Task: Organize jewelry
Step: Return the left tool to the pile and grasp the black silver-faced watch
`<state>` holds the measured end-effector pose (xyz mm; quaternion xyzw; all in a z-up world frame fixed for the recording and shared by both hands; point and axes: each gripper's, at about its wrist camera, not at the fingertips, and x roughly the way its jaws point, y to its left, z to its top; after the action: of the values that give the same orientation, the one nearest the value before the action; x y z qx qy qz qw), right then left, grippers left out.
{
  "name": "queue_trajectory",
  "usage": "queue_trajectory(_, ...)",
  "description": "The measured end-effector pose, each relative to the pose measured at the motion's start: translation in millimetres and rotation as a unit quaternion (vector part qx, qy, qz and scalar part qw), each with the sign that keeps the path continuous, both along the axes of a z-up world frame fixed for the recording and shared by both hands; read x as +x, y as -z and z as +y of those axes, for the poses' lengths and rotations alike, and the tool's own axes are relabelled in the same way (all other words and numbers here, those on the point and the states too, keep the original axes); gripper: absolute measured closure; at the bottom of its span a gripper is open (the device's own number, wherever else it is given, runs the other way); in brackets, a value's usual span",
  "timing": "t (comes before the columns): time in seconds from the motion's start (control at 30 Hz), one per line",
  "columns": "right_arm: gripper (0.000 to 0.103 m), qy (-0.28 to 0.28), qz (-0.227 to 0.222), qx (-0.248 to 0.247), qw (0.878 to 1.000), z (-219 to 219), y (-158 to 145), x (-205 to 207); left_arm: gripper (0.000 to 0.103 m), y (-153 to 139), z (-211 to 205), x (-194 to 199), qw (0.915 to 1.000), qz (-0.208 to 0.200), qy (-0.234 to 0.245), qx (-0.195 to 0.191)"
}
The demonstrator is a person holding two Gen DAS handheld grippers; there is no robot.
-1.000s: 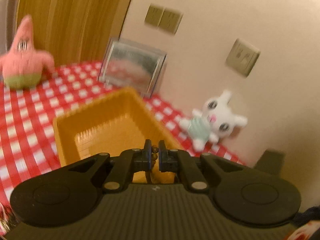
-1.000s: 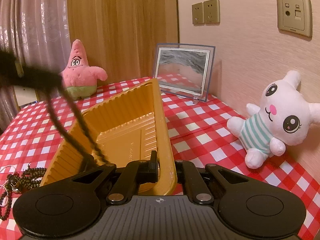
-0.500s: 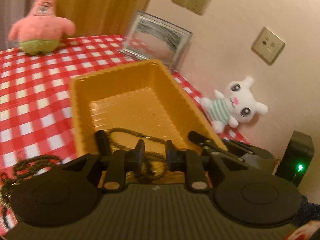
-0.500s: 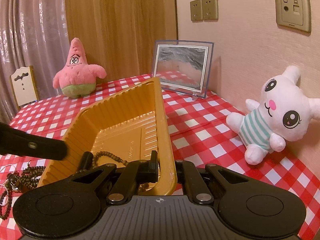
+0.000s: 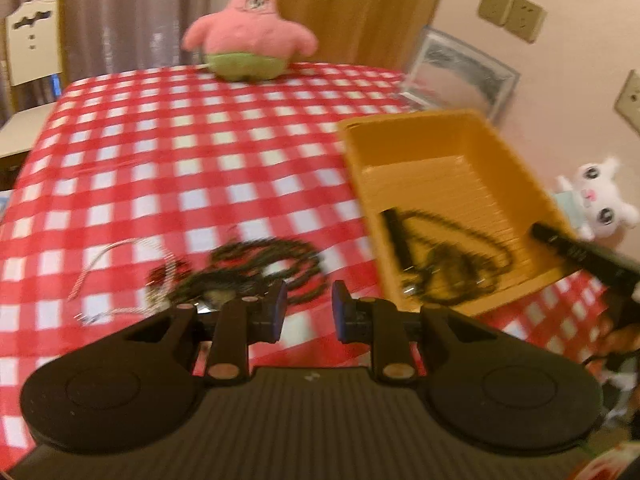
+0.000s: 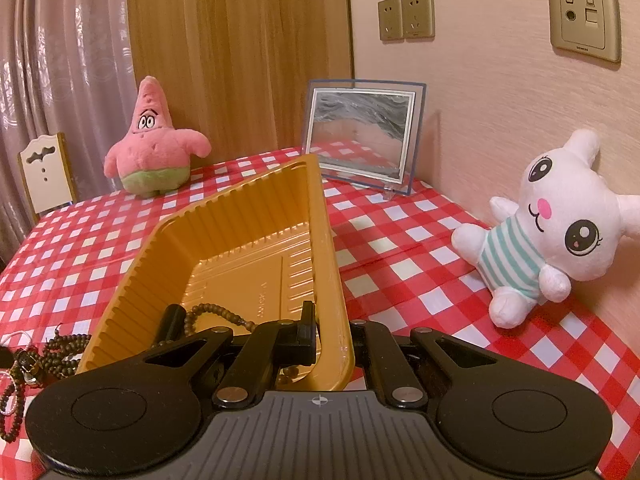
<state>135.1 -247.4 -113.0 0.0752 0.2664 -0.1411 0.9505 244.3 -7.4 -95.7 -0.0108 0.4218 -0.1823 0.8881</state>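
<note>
The counter [image 5: 168, 152], spread with a red-and-white checked cloth, fills the left wrist view, where a second ago that camera looked mainly at the wall and tray. The ribbed orange plastic tray [image 6: 240, 264] sits right of centre in that view, its near corner lifted. The right claw [image 6: 332, 344] is clamped on the tray's near rim and has not budged.

In the tray's lower part lies a dark beaded necklace [image 5: 444, 256], coiled loosely; a second ago it hung pinched in the left claw [image 5: 307, 312], so one piece is now sorted. That claw's jaws now stand slightly apart with nothing between them, and it has swung away to the left of the tray.

Just above its fingers in the frame, a tangle of dark bead strands [image 5: 256, 272] rests on the cloth beside the tray, with a thin pale chain [image 5: 120, 256] to its left. These remain outside, so the tangle is probably the next pick.
</note>
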Motion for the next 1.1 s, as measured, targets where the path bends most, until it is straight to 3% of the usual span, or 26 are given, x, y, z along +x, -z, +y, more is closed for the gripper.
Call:
queue_trajectory(0.17, 0.098, 0.002, 0.001, 0.0, 1.0, 0, 0, 1, 0.083, 15, 17, -10, 0.9998, 0.006, -0.015, 0.014)
queue_trajectory(0.37, 0.098, 0.006, 0.003, -0.001, 1.0, 1, -1, 1, 0.083, 26, 12, -13, 0.9985, -0.008, 0.006, 0.053)
queue_trajectory(0.47, 0.098, 0.007, 0.003, -0.002, 1.0, 2, -1, 0, 0.083, 28, 9, -10, 0.9984, -0.016, 0.013, 0.053)
queue_trajectory(0.77, 0.098, 0.013, 0.006, -0.003, 1.0, 5, -2, -1, 0.076, 40, 12, 23, 0.9989, 0.034, -0.031, -0.012)
queue_trajectory(1.0, 0.098, 0.015, 0.008, -0.002, 1.0, 4, -1, -2, 0.076, 48, 26, 44, 0.9875, 0.07, -0.096, -0.104)
queue_trajectory(1.1, 0.099, 0.016, 0.009, -0.002, 1.0, 4, -1, -3, 0.078, 50, 27, 48, 0.9853, 0.07, -0.109, -0.112)
